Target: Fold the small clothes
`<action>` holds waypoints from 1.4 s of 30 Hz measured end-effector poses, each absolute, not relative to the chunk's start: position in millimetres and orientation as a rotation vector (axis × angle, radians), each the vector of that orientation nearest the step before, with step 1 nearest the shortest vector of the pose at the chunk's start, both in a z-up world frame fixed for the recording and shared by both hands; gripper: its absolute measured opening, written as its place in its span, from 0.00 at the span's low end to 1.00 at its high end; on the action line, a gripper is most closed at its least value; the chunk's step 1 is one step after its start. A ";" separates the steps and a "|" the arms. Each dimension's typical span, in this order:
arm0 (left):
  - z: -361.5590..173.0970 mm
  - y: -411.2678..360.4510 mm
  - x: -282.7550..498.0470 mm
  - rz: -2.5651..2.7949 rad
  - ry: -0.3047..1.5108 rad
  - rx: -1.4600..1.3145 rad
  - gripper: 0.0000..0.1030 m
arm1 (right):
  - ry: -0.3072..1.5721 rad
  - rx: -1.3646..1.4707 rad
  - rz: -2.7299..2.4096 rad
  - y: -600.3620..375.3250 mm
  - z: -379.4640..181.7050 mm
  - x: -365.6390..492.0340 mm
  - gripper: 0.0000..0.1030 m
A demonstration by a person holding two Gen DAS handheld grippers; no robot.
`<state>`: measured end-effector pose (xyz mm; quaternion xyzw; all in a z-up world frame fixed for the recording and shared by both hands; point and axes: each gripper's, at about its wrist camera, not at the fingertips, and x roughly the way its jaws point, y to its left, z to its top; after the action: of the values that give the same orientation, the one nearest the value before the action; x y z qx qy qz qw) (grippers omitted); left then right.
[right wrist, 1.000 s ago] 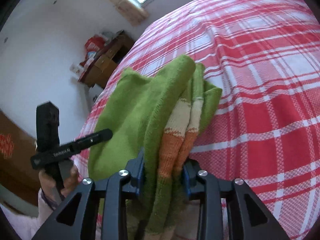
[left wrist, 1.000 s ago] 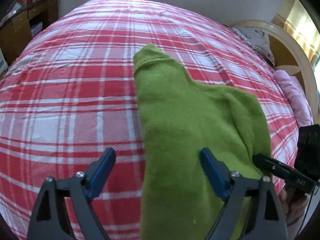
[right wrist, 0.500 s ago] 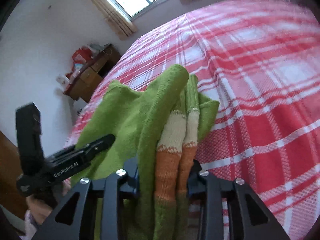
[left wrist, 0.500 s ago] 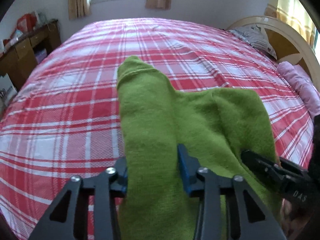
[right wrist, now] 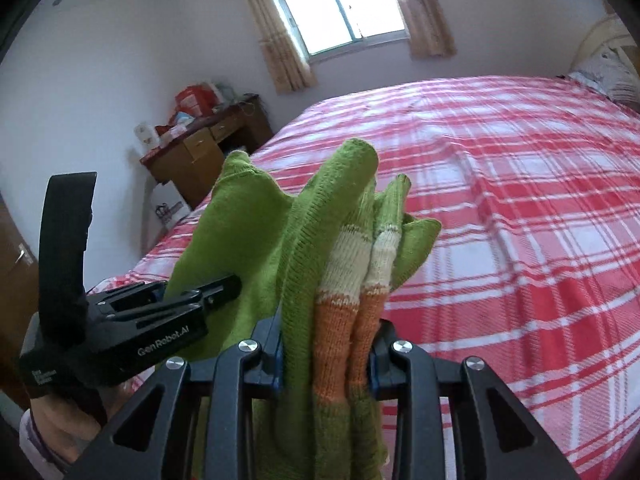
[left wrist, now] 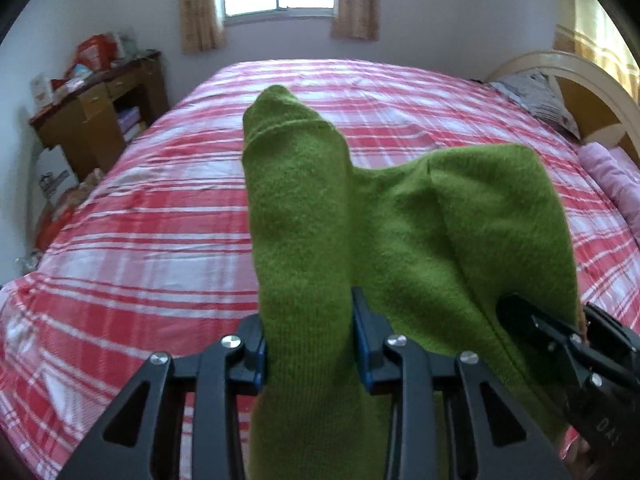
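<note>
Both grippers, left (left wrist: 308, 344) and right (right wrist: 326, 354), clamp the green sweater (left wrist: 420, 240) above the bed (left wrist: 160, 216); best keep it taut, level.

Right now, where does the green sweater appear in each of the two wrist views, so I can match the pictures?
Left wrist view: the green sweater fills the centre, clamped in the left gripper.
Right wrist view: the sweater is at centre-left, its striped part clamped in the right gripper.
Shared landmark: the wooden desk beside the bed, under the window.
</note>
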<state>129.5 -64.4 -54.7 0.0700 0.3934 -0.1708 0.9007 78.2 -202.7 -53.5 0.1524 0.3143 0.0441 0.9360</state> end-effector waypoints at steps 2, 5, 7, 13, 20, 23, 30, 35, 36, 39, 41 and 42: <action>-51.7 -51.9 128.7 -0.319 0.801 0.142 0.34 | 0.637 0.305 0.110 -190.2 -49.8 80.8 0.29; -49.1 -32.8 129.1 -0.269 0.788 0.130 0.33 | 0.628 0.290 0.157 -166.9 -44.4 88.2 0.29; -47.8 -18.6 130.2 -0.239 0.785 0.114 0.33 | 0.625 0.280 0.181 -152.5 -41.1 92.6 0.29; -46.0 19.8 134.6 -0.170 0.776 0.071 0.33 | 0.623 0.248 0.249 -114.8 -36.1 107.6 0.29; -48.8 58.0 143.7 -0.095 0.773 0.038 0.33 | 0.625 0.206 0.324 -70.3 -32.7 126.6 0.29; -48.8 77.8 148.3 -0.062 0.769 0.021 0.33 | 0.623 0.193 0.358 -53.1 -33.4 136.6 0.29; -43.1 123.9 161.7 0.030 0.744 -0.002 0.33 | 0.596 0.174 0.466 -9.0 -27.9 165.8 0.29; -41.7 145.3 184.9 0.093 0.727 0.015 0.33 | 0.565 0.163 0.515 21.3 -30.0 193.9 0.29; -43.3 148.6 193.2 0.108 0.727 0.021 0.33 | 0.562 0.161 0.519 25.6 -31.5 198.3 0.29; -49.7 156.0 211.3 0.132 0.735 0.029 0.33 | 0.563 0.167 0.529 35.4 -39.5 217.0 0.29; -52.6 158.2 218.4 0.138 0.746 0.022 0.32 | 0.573 0.179 0.530 39.2 -43.5 227.8 0.29; -54.2 160.5 221.1 0.142 0.750 0.018 0.32 | 0.576 0.186 0.531 40.2 -45.6 230.8 0.29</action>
<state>221.1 160.5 -54.2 0.0089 0.3659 0.0691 0.9280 230.8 40.2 -45.6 0.0906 0.2804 0.2583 0.9200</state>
